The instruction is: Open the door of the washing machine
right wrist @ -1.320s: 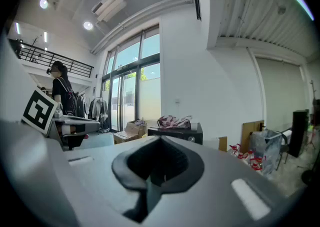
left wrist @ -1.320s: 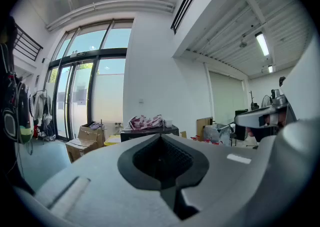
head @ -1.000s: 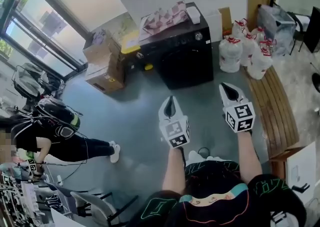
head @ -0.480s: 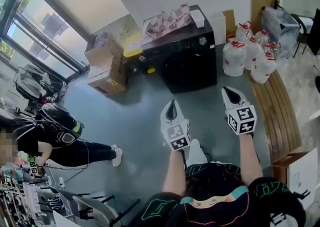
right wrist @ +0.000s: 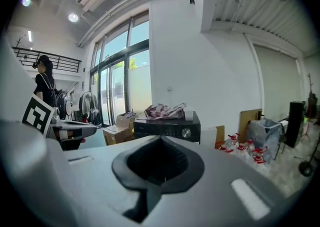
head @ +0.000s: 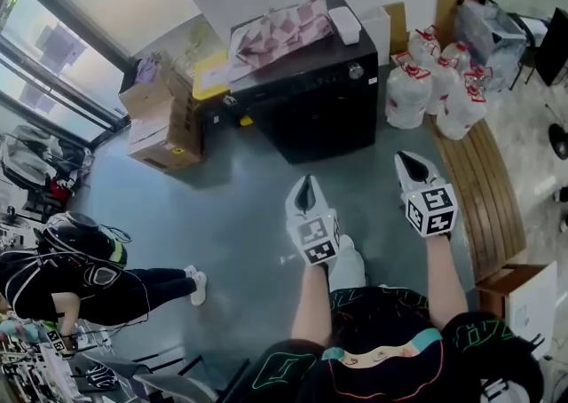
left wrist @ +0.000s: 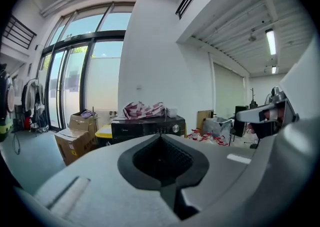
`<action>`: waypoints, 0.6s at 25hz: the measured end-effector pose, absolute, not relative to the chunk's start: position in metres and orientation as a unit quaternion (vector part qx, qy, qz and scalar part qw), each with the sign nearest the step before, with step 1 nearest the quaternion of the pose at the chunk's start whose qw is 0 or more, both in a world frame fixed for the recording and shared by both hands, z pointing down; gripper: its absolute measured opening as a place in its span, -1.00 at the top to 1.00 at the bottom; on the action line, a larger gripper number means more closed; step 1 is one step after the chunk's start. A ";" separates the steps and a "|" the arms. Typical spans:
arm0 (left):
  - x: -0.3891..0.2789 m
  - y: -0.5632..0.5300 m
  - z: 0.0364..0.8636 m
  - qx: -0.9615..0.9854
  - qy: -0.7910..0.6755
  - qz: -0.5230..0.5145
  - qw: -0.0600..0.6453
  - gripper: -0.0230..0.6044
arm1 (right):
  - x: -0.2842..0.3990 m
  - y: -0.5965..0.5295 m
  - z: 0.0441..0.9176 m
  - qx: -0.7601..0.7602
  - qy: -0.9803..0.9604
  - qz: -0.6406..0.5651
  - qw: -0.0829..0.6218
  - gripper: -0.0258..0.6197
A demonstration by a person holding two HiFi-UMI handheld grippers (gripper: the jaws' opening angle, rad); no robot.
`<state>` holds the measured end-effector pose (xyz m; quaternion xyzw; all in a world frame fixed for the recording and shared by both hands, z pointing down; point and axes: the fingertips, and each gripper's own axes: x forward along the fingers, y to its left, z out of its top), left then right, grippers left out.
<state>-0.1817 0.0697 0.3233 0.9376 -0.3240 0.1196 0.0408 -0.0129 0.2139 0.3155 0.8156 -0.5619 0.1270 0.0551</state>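
The black washing machine (head: 315, 99) stands against the far white wall, its front door closed and a round knob (head: 355, 71) near its top right. A pink-and-white checked cloth (head: 280, 27) and a small white box (head: 346, 27) lie on its top. My left gripper (head: 305, 186) and right gripper (head: 408, 161) hover side by side above the grey floor, a good step short of the machine, both shut with nothing held. In the left gripper view the washing machine (left wrist: 147, 127) shows beyond the shut jaws. In the right gripper view the washing machine (right wrist: 167, 127) appears the same way.
Cardboard boxes (head: 164, 122) and a yellow bin (head: 211, 77) stand left of the machine. Several white bags with red ties (head: 435, 86) sit to its right, beside a wooden bench (head: 484, 188). A person in black (head: 84, 272) crouches at the left. Large windows (head: 53, 46) line the left wall.
Both grippers and my head have moved forward toward the washing machine, which now looks larger and closer. The crouching person has slid toward the lower left of the head view.
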 end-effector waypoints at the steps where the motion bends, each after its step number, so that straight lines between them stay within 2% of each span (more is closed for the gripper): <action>1: -0.176 0.057 0.329 0.937 -0.325 0.123 0.046 0.89 | -0.007 0.201 0.319 0.814 -0.562 0.131 0.061 0.91; 6: -0.161 -0.002 0.350 0.930 -0.332 0.138 0.077 0.89 | 0.005 0.129 0.331 0.800 -0.575 0.149 0.088 0.91; 15: -0.151 -0.103 0.371 0.920 -0.351 0.154 0.079 0.89 | 0.010 0.019 0.341 0.772 -0.605 0.147 0.127 0.91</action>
